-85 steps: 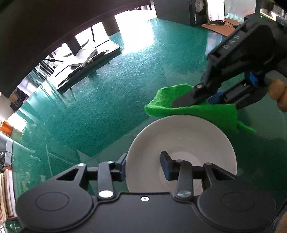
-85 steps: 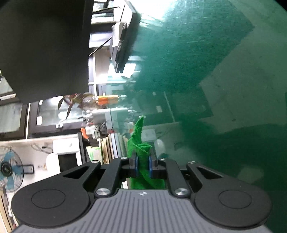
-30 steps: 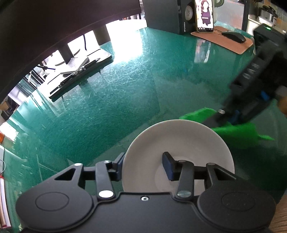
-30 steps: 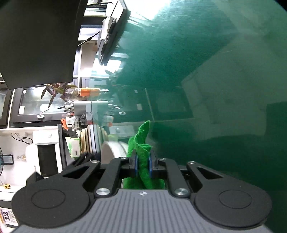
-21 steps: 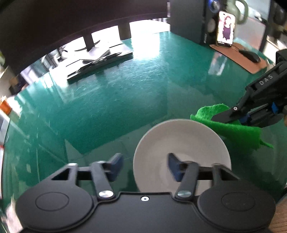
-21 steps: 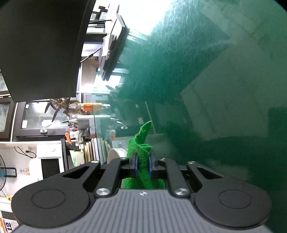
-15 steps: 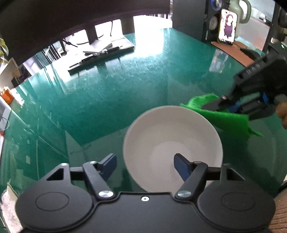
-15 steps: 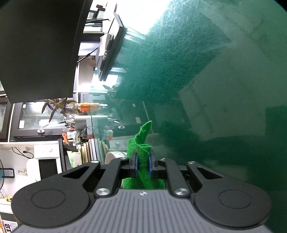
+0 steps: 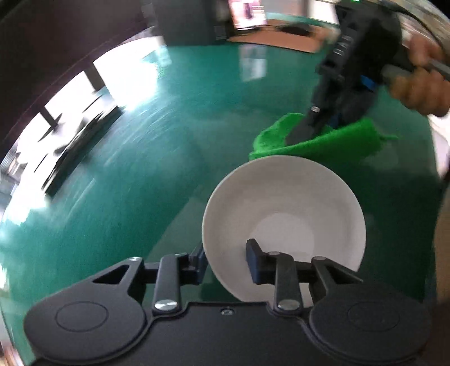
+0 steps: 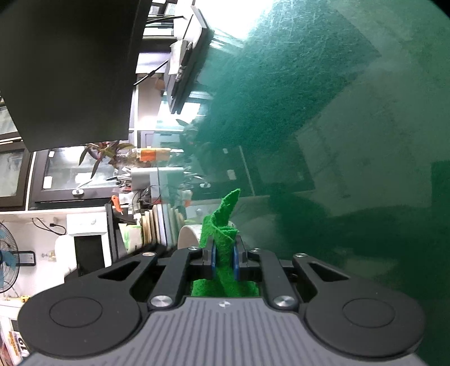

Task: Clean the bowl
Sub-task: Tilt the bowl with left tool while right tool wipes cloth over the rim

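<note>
A white bowl [image 9: 284,197] sits on the green glass table [image 9: 135,174], close in the left wrist view. My left gripper [image 9: 225,259] straddles its near-left rim, one finger outside the wall and one inside; the jaws are closing and the pads meet the wall. Just past the bowl's far rim lies a green cloth [image 9: 346,140], pinched by my right gripper [image 9: 317,124], which a hand [image 9: 416,87] holds. In the right wrist view the right gripper [image 10: 223,253] is shut on the cloth [image 10: 222,225], and a sliver of the bowl [image 10: 188,238] shows to its left.
A dark monitor base and flat devices [image 9: 78,135] stand at the back left. A dark speaker box [image 9: 185,22], a lit phone [image 9: 247,14] and a brown mat [image 9: 281,39] are at the far edge. Open table lies left of the bowl.
My left jaws spread wide off the bowl, then came together on its rim again while the wrist rolled. The right gripper and cloth stayed just beyond the bowl's far rim.
</note>
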The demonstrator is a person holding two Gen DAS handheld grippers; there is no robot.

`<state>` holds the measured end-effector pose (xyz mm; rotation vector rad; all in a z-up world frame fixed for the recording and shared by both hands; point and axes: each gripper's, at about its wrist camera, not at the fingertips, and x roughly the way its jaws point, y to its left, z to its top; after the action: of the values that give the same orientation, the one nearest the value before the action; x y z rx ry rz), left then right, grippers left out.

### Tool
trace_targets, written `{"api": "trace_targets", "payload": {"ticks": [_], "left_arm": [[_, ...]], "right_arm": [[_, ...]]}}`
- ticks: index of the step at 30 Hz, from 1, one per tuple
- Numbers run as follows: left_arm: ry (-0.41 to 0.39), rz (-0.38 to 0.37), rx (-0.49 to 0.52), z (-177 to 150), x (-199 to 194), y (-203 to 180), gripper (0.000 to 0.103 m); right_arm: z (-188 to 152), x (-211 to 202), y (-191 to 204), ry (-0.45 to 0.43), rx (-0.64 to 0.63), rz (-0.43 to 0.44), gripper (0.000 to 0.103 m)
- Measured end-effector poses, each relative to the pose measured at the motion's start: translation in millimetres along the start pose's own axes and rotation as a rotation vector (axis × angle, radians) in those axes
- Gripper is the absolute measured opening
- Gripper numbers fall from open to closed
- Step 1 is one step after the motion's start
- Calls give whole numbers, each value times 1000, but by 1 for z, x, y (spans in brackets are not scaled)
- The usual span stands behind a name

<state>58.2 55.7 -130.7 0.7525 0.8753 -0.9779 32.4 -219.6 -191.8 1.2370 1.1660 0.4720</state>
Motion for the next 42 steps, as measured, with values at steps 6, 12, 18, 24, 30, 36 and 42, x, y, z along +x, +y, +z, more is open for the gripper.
{"api": "trace_targets", "payload": {"ticks": [6, 12, 18, 24, 30, 36, 42], "left_arm": [[17, -22, -18, 11, 8, 10, 30], [33, -39, -53, 14, 11, 14, 30], [34, -37, -64, 17, 14, 16, 30], [30, -32, -73, 17, 14, 16, 32], [18, -46, -90, 15, 14, 17, 32], [25, -37, -103, 16, 13, 16, 33], [36, -17, -110, 19, 13, 13, 35]], "right_arm": [[5, 8, -15, 9, 89, 61, 12], [28, 38, -13, 50, 128, 129, 13], [56, 93, 11, 153, 59, 106, 13], [47, 74, 3, 144, 64, 87, 13], [18, 27, -23, 127, 116, 38, 13], [35, 55, -13, 108, 87, 73, 12], [52, 100, 18, 173, -44, 70, 13]]}}
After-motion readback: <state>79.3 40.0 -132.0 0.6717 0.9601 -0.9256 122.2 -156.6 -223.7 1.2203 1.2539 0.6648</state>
